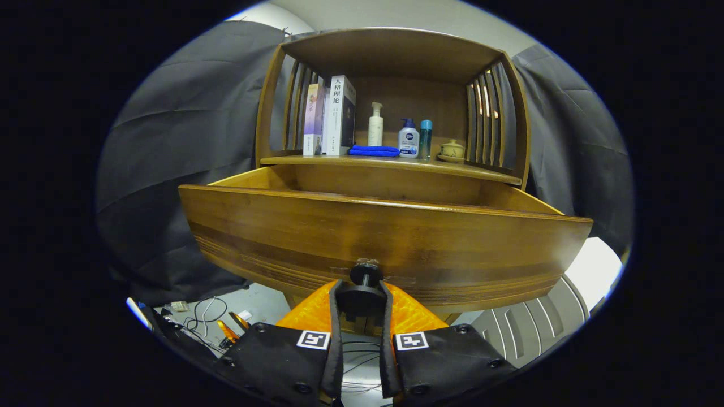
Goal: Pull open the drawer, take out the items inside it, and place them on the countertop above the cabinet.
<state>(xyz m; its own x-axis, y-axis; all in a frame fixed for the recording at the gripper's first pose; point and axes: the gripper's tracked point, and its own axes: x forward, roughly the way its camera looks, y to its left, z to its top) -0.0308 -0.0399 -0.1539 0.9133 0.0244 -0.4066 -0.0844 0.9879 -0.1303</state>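
The drawer [384,237], brown wood with a curved front, stands pulled out in the middle of the frame, and the tongs [362,294] are closed narrow on its dark knob [366,273] at lower centre. Above it, the bench [390,164] carries books [334,116], bottles [408,138], a blue cloth [374,151] and a teacup [452,150]; grey floor with cables [203,316] lies at lower left.

One open wooden drawer [384,237] sits below a shelf holding two upright books [331,116]. Beside them stand three plastic bottles [408,138], one folded blue cloth [374,150] and one small lidded ceramic cup [452,150].
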